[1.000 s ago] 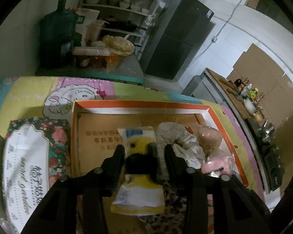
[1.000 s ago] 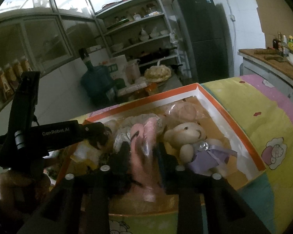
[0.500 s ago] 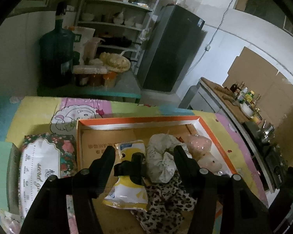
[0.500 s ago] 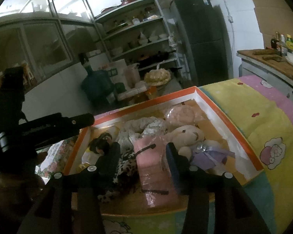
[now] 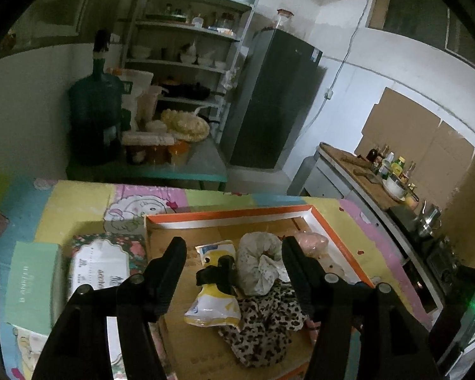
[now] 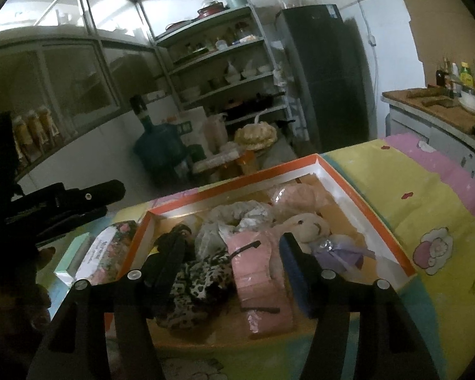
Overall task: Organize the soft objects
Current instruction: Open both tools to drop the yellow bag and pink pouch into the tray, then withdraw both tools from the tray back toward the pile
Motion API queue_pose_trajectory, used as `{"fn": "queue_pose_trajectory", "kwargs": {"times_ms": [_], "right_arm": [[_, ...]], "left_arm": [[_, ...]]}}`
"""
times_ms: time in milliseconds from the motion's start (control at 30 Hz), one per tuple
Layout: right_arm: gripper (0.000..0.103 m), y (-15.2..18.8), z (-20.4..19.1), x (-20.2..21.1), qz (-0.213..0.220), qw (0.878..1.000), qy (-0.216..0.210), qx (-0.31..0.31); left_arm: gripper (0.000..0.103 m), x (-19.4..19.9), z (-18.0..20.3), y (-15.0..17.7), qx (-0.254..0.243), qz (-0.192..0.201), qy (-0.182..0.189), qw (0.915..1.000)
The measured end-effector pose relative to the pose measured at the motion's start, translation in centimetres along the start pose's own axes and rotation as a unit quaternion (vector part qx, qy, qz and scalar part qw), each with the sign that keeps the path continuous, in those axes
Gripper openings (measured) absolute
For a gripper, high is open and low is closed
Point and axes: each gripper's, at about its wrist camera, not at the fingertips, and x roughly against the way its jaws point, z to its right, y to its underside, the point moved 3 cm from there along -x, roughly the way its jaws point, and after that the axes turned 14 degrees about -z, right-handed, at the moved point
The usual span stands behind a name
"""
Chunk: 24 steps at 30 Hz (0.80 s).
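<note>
Kitchen, both hand-held grippers (image 5: 232, 250) (image 6: 231, 247) spread above box (image 5: 224, 215)

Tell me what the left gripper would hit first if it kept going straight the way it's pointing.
Probably the yellow-and-white soft toy with the black band, lying in the orange-rimmed box between the left gripper's open fingers. Depth is uncertain.
</note>
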Motion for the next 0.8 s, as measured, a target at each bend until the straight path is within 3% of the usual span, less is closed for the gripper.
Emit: {"fn": "queue_pose_trajectory", "kwargs": {"times_ms": [800], "right_arm": [[0.065, 1.9, -6.9, 3.2, 0.015, 0.999, 0.005, 0.049]], "left_arm": [[0.063, 7.2, -3.2, 3.4, -0.012, 0.053, -0.041, 0.9977]]}}
